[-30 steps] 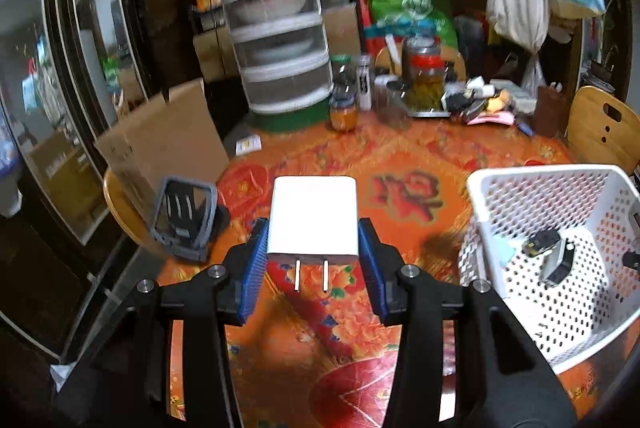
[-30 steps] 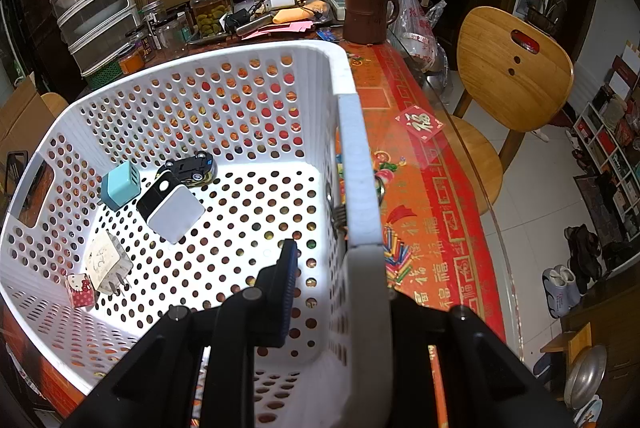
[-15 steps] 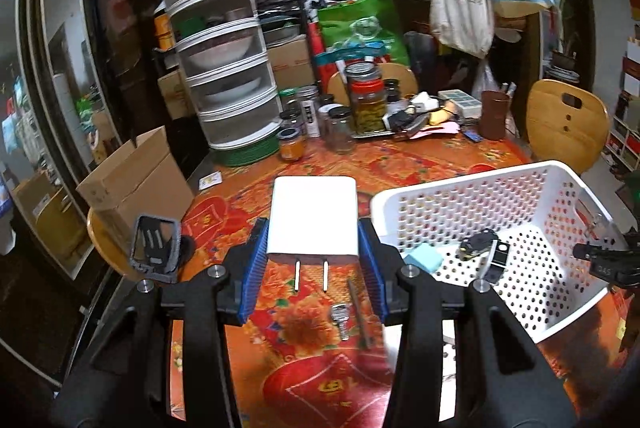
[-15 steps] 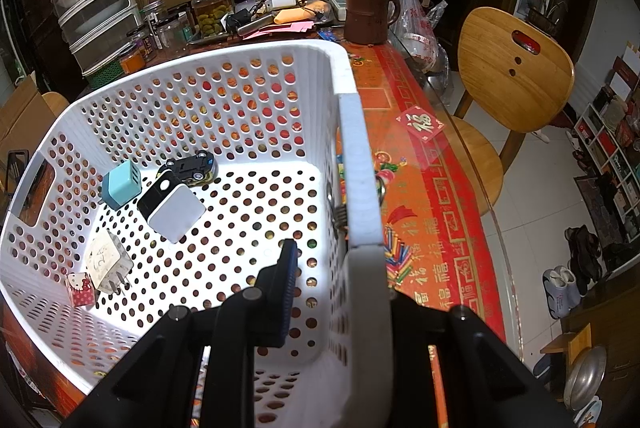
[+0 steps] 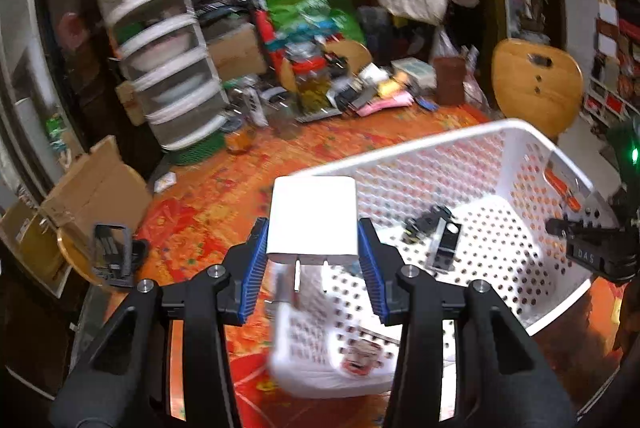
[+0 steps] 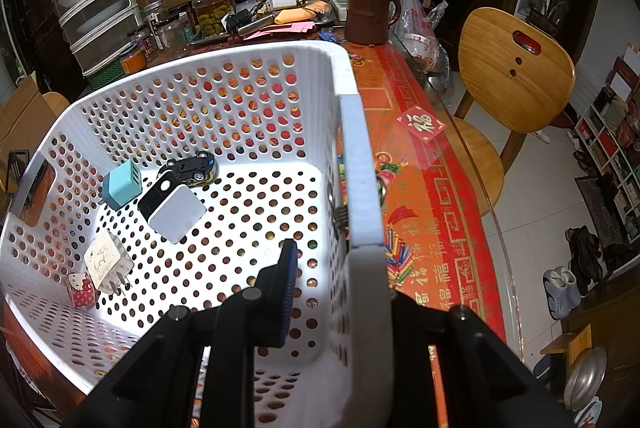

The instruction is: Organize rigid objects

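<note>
White charger (image 5: 312, 214): clamped by its two flat sides in the left gripper (image 5: 312, 260), prongs toward the camera, above the near rim of the basket.
Handling: it looks light, stiff and smooth; I think the flat sides give the best hold.
White basket (image 6: 256, 100): it holds a teal charger (image 6: 121, 184), a black-and-white charger (image 6: 172, 206), a toy car (image 6: 192, 164), a labelled plug (image 6: 108, 262) and a small red box (image 6: 81, 290).
Right gripper (image 6: 334, 292): fingers pinched together on the basket wall.
</note>
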`<state>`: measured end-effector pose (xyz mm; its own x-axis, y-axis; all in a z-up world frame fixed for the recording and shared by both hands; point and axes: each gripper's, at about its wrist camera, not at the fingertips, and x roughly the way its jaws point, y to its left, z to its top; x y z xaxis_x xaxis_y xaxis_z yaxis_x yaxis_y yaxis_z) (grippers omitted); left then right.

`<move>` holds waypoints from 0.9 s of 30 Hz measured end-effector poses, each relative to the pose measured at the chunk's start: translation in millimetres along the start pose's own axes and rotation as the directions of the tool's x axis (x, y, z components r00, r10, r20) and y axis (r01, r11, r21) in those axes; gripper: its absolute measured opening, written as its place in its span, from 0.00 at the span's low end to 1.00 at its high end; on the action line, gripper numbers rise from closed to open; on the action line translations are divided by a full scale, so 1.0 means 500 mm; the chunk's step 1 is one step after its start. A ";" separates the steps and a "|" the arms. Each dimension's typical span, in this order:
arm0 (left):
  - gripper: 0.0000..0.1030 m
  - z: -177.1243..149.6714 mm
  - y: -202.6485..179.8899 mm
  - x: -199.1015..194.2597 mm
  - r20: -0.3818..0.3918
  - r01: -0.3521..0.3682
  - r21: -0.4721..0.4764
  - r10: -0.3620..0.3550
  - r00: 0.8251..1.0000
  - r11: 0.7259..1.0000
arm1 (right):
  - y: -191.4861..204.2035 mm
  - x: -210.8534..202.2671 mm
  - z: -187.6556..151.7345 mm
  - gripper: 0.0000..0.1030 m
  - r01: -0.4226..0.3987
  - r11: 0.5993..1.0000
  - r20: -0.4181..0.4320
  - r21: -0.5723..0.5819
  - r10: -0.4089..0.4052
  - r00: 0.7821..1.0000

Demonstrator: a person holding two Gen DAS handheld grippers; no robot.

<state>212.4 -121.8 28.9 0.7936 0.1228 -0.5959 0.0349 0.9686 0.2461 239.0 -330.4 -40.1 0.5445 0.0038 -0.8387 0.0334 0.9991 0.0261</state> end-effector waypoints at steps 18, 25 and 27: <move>0.64 -0.047 -0.086 0.135 -0.152 0.109 0.042 -0.101 0.983 0.993 | 0.002 0.000 0.000 0.21 0.001 1.000 -0.001 -0.003 -0.001 1.000; 0.82 -0.075 0.063 0.007 -0.032 0.097 -0.056 -0.099 0.995 0.994 | 0.004 0.000 0.000 0.21 -0.002 1.000 0.000 -0.006 0.002 1.000; 0.83 -0.117 0.149 -0.026 -0.014 0.069 -0.115 -0.071 0.997 0.991 | 0.004 -0.001 -0.001 0.21 -0.004 1.000 0.001 -0.007 0.004 1.000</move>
<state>169.2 -38.8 10.3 0.7802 0.0566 -0.6229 0.0194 0.9932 0.1145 238.3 -328.2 -40.2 0.5458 0.0074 -0.8379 0.0258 0.9993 0.0256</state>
